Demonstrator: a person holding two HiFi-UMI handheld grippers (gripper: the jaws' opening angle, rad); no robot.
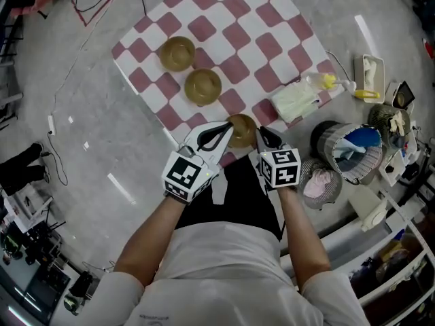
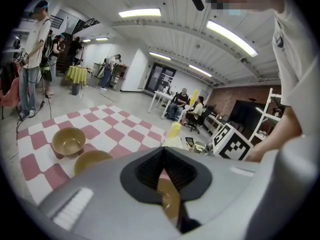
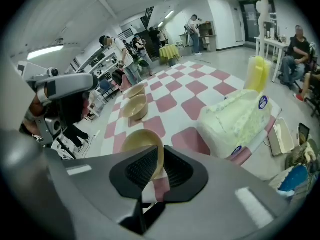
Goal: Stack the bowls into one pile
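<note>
Tan wall of the near bowl [image 1: 241,129] is what both of my tools have hold of. The left gripper [image 1: 225,136] has its fingers [image 2: 145,171] closed on the rim at the bowl's left side, where a thin slice of that wall shows between them. The right gripper [image 1: 262,136] has its fingers [image 3: 177,170] closed on the opposite rim, and the bowl's open mouth curves away in front of them. The bowl sits at the near edge of the checked worktop [image 1: 272,19], just ahead of me. The middle bowl [image 1: 202,86] is a little further in and the far bowl [image 1: 177,53] lies beyond that, all three apart and none nested yet. I judge the step in hand to be lifting this bowl to the middle one. To do it well I should raise both sides together so the rim stays level, and not pull my hands apart, since two pinches on a thin wall could flex it or slip. I would then carry it forward and to the left until it is centred over the middle bowl. It should go straight down until it seats, and only then should I let go on both sides at once. A soft pale packet [image 1: 293,100] lies to the right, well clear of that path.
</note>
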